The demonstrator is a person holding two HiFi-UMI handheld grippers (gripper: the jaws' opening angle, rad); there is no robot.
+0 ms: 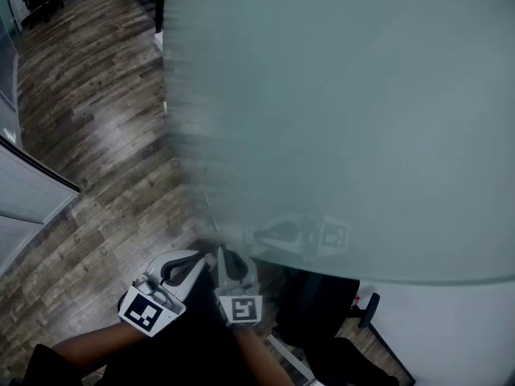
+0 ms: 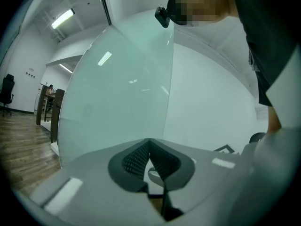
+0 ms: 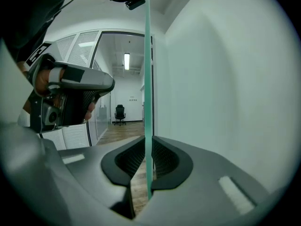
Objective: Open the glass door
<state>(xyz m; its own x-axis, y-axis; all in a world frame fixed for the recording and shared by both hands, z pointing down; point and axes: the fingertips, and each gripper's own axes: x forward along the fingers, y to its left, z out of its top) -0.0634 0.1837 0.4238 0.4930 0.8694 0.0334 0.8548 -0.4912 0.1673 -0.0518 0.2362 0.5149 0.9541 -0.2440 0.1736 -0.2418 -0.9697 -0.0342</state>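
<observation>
Because the glass door (image 1: 338, 119) is judged heavy, stiff and slick, its edge is clamped by the right gripper (image 3: 148, 147); the left gripper (image 2: 150, 147) fingers (image 2: 134, 160) are closed, empty.

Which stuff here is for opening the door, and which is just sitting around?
For the job:
- door
- right tool, clamped on the door's edge
- left tool, shut, holding nothing

Just sitting around:
- chair, far down the hall
- floor
</observation>
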